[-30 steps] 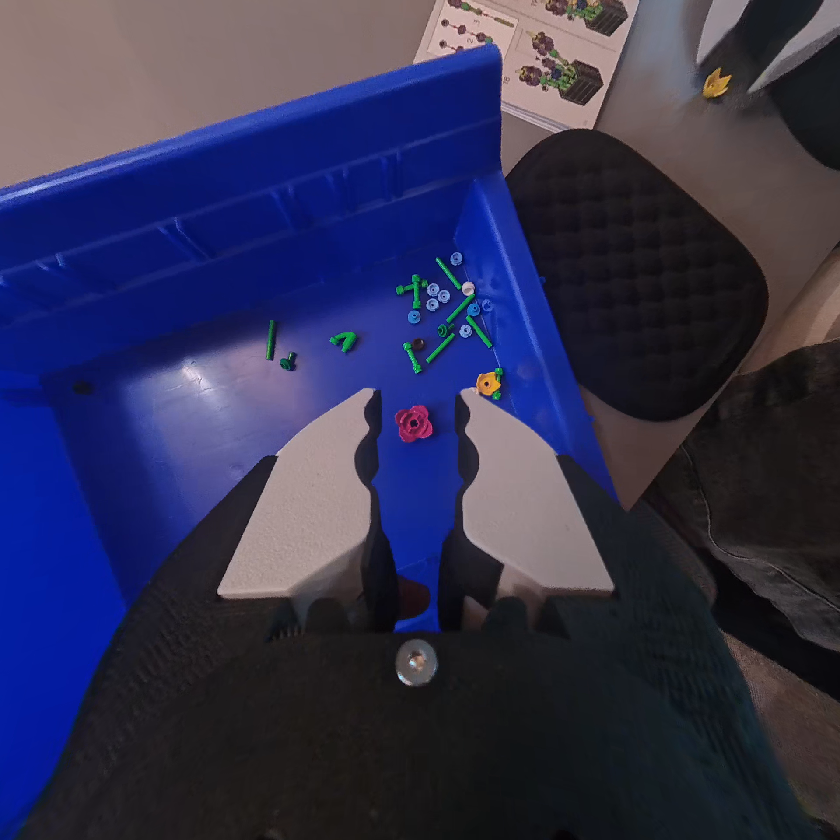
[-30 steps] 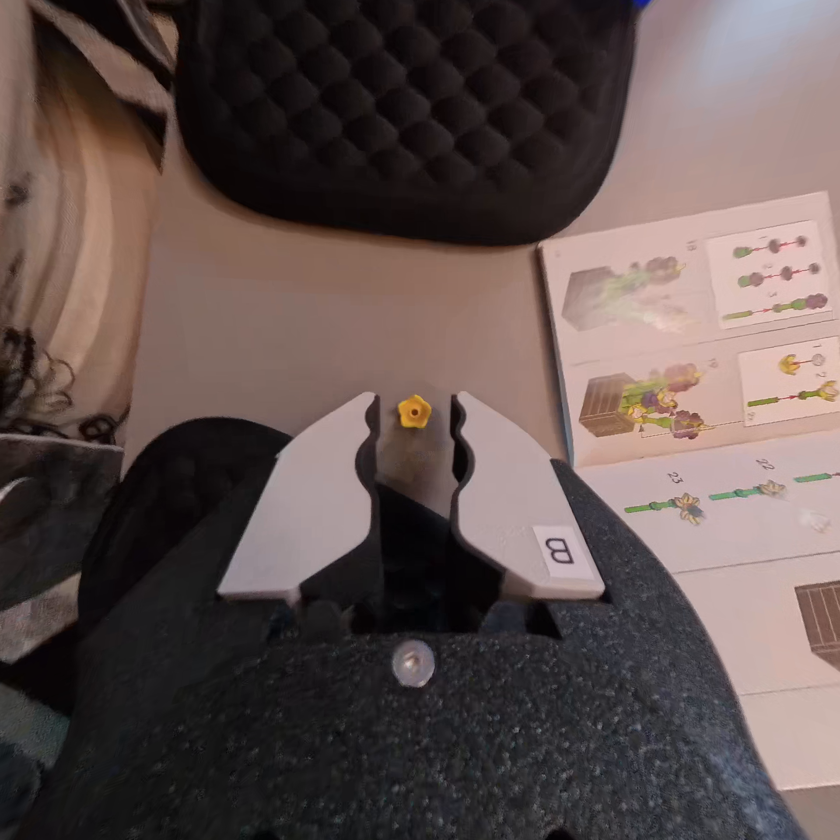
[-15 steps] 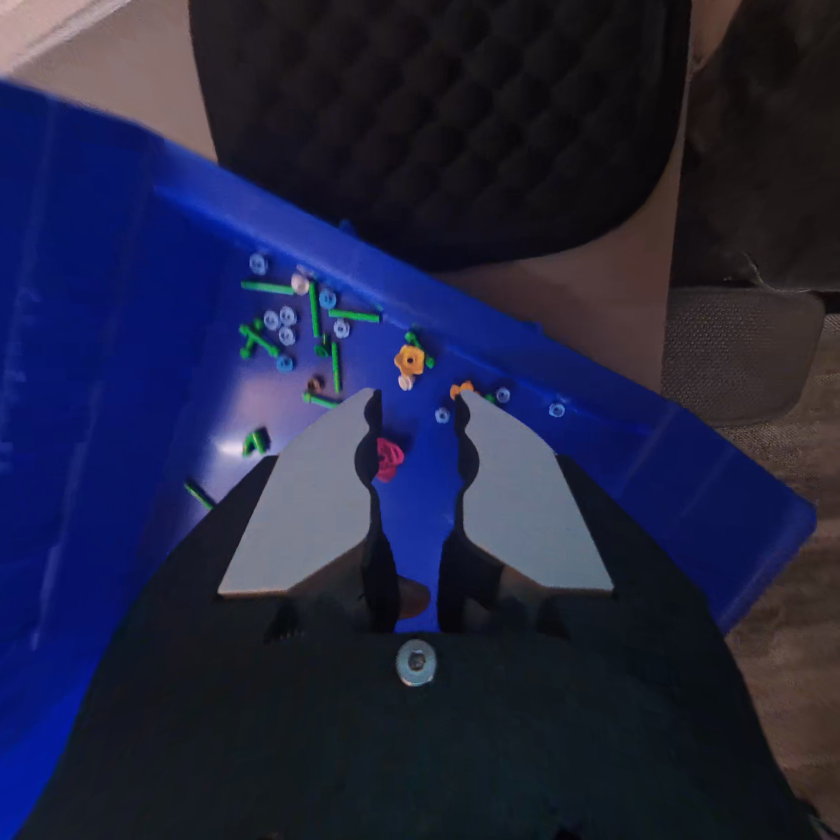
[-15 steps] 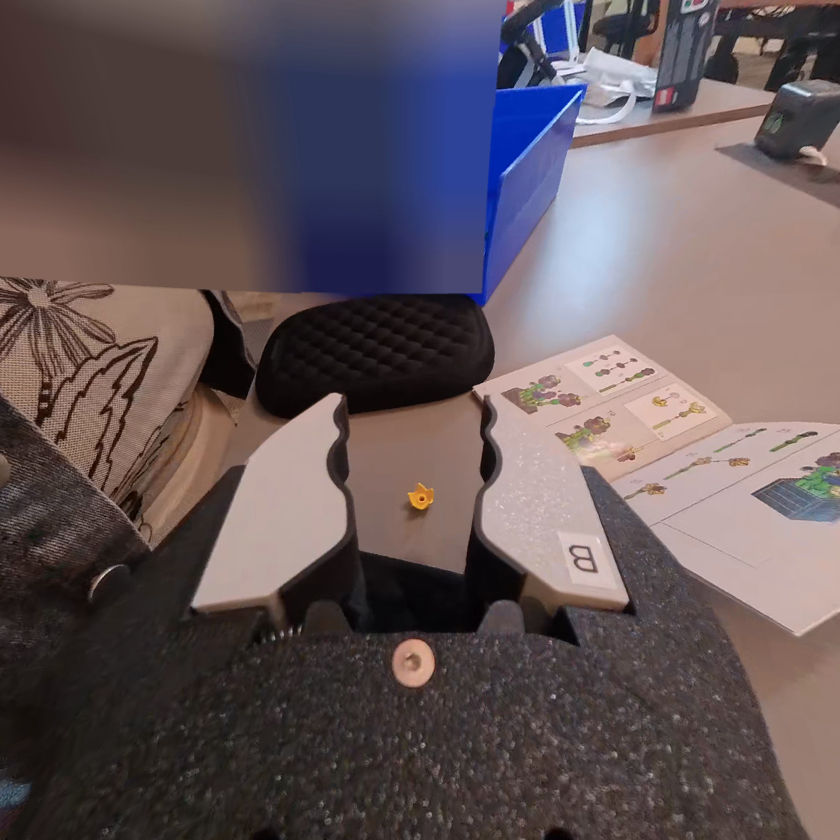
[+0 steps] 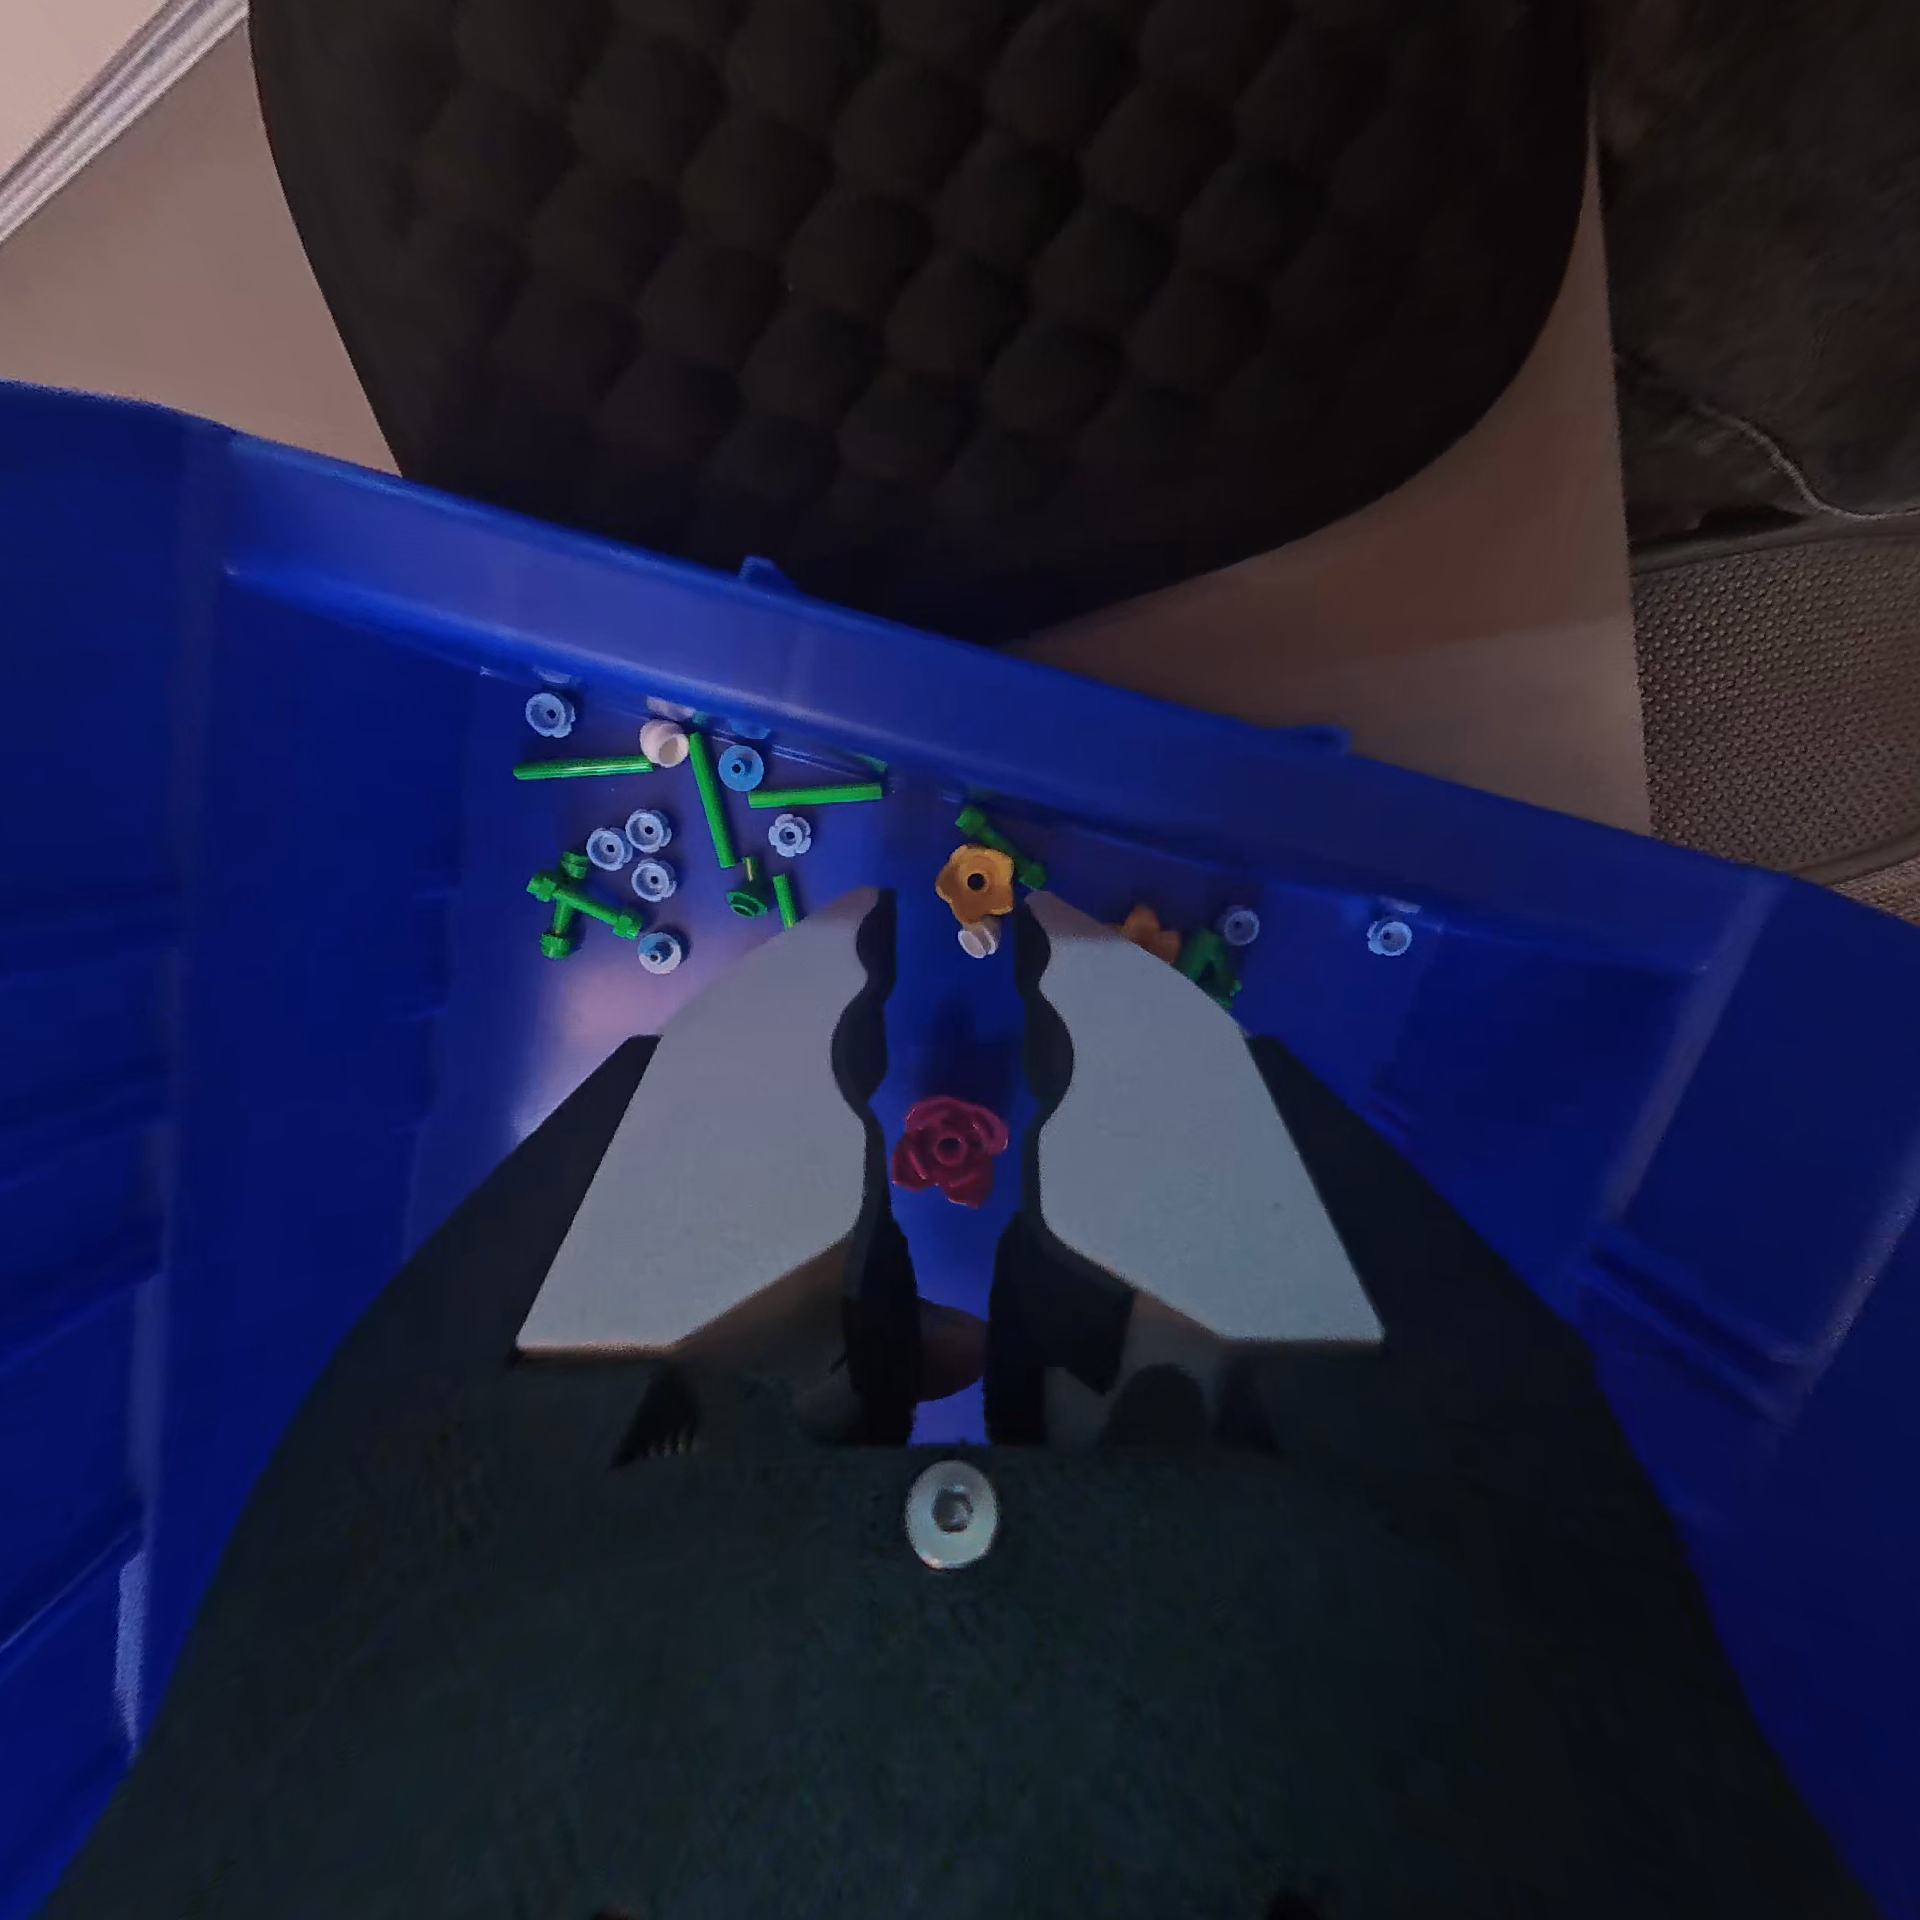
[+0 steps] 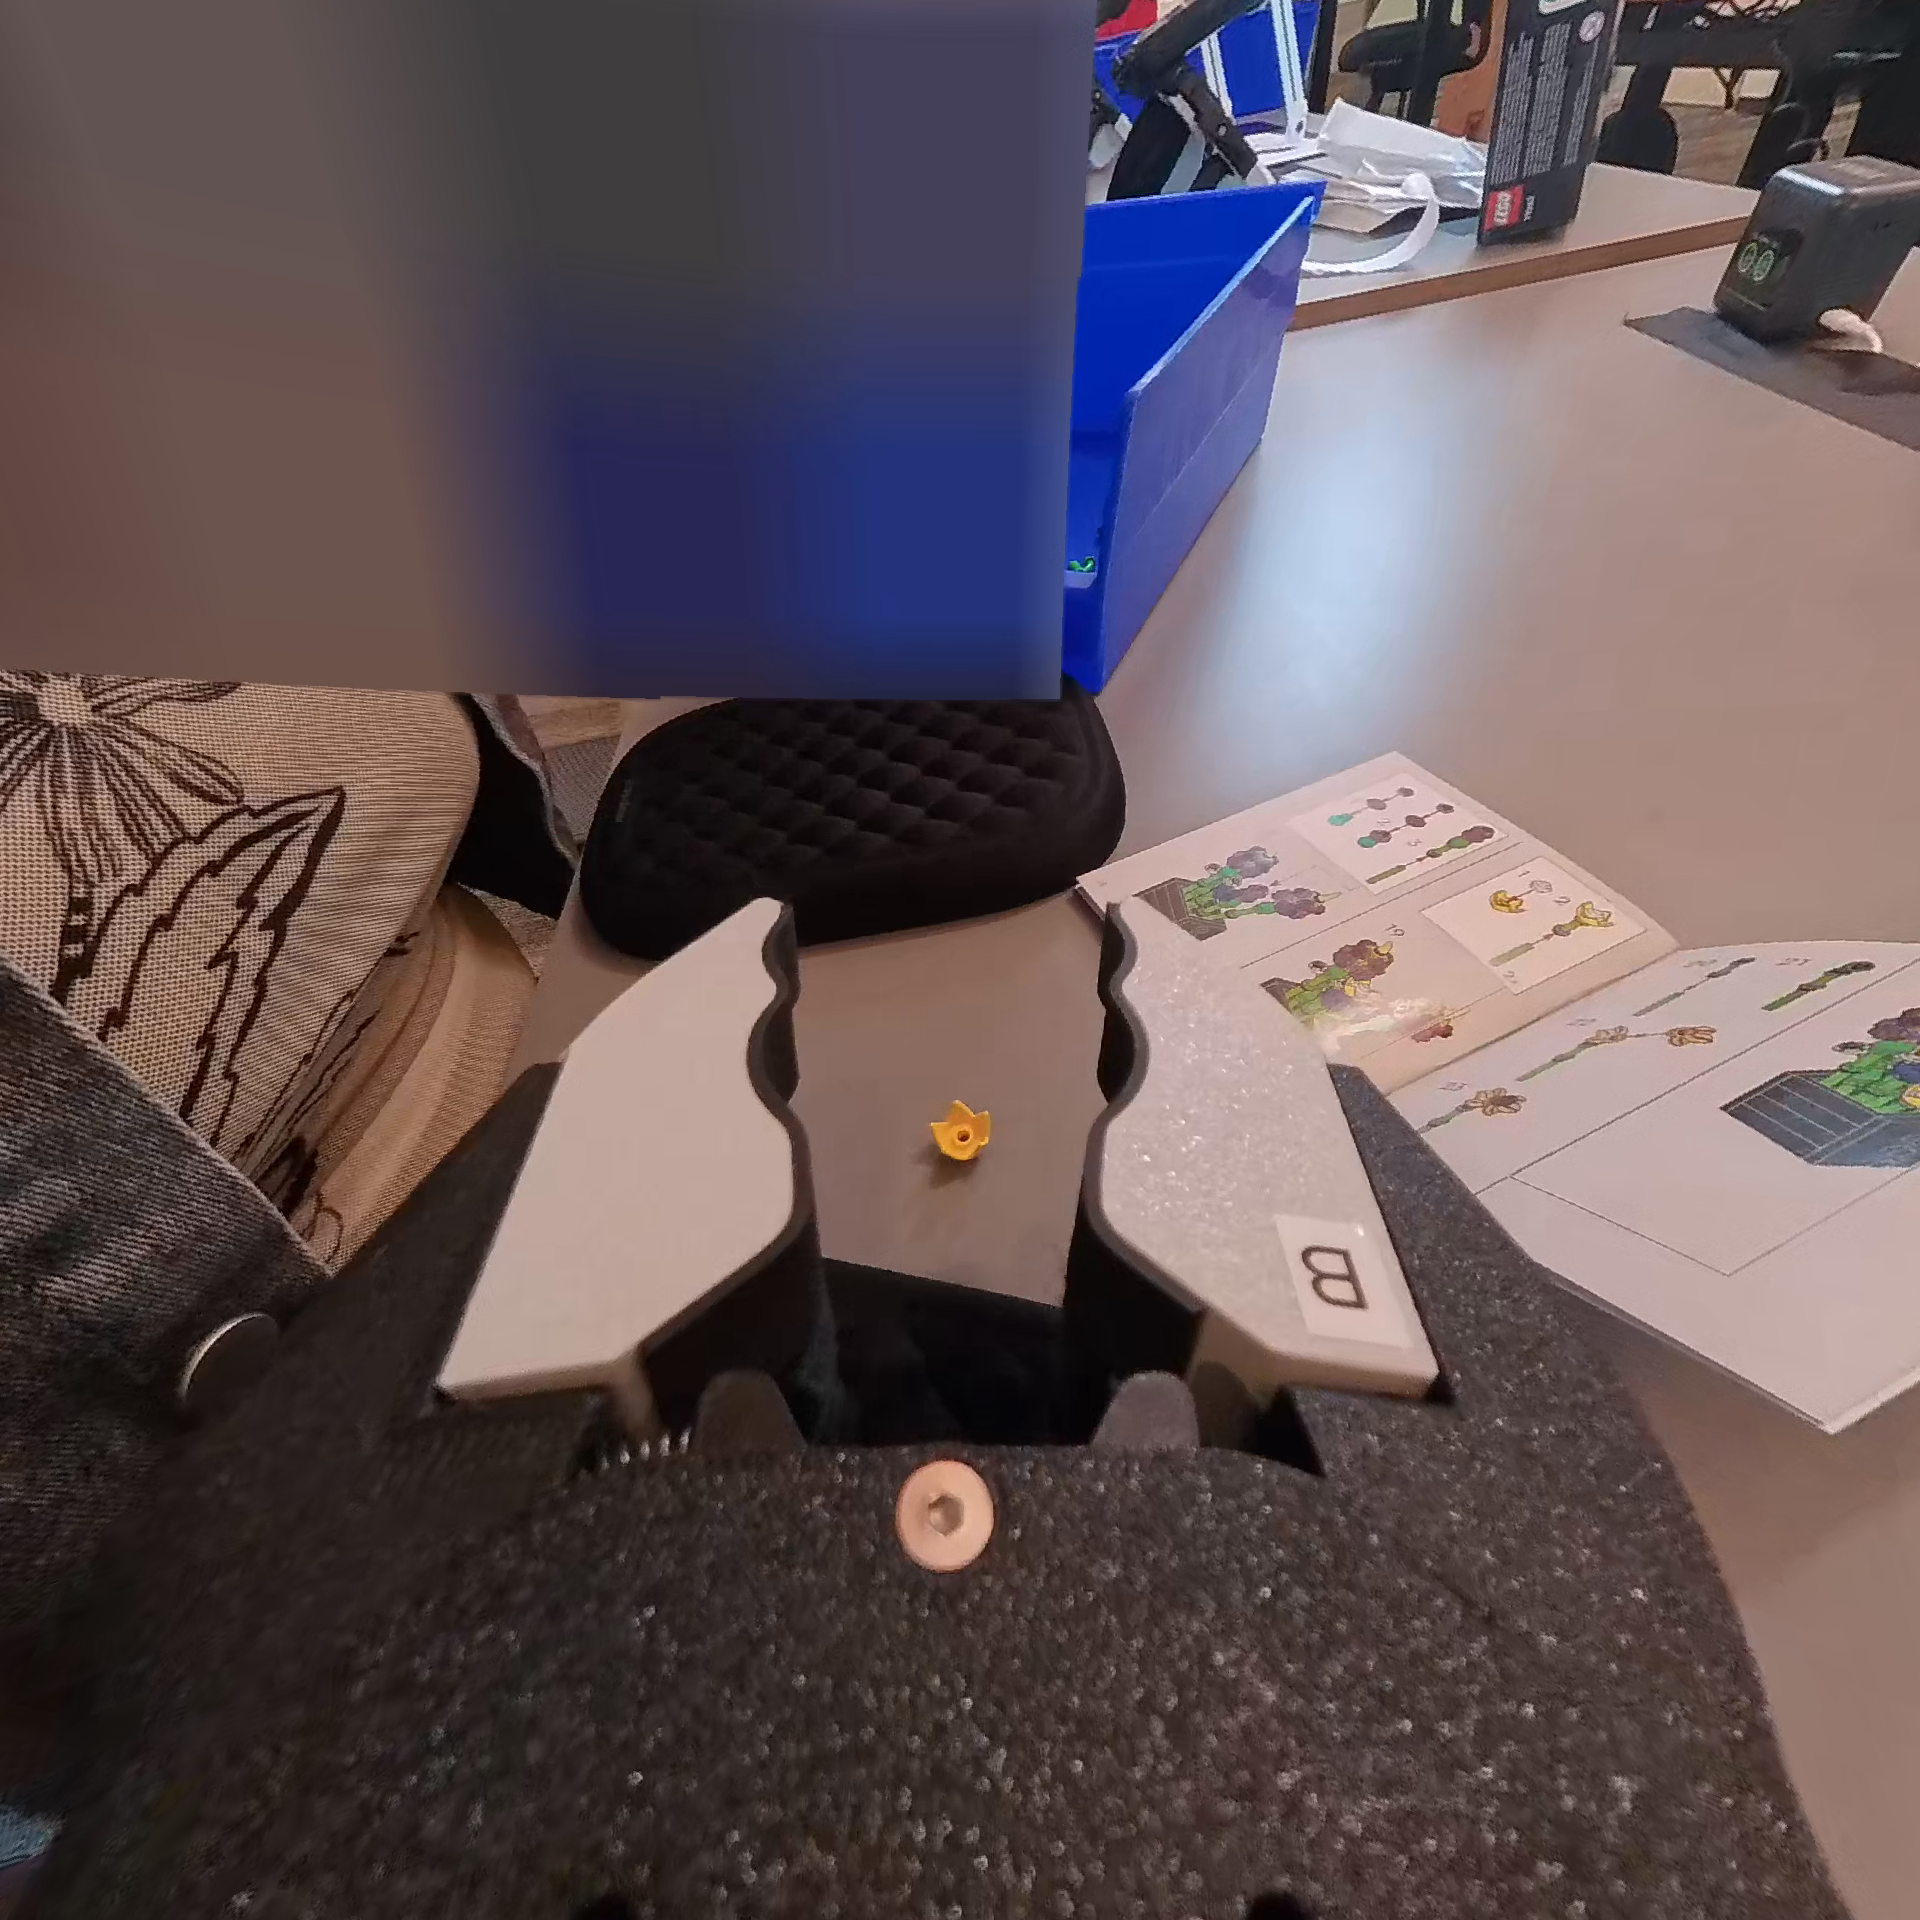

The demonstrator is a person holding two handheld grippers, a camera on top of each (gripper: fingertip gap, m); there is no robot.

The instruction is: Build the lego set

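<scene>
Inside the blue bin (image 5: 1143, 717), seen only from the left wrist: left hand-held gripper (image 5: 954, 925) released, fingers apart, straddling a dark red rose piece (image 5: 948, 1149) lying loose on the bin floor. Beyond the tips, an orange flower piece (image 5: 975, 881), green stems (image 5: 713, 798) and pale blue studs (image 5: 644, 831) scattered near the far wall. Black quilted pad (image 5: 935, 312) just outside the bin.

From the right wrist only: right hand-held gripper (image 6: 945, 920) spread wide over the grey bench (image 6: 1455, 540), empty. Between its fingers, untouched, a small yellow tulip-shaped piece (image 6: 960, 1130) resting on the bench. Open instruction booklet (image 6: 1558, 1039) to the right.
</scene>
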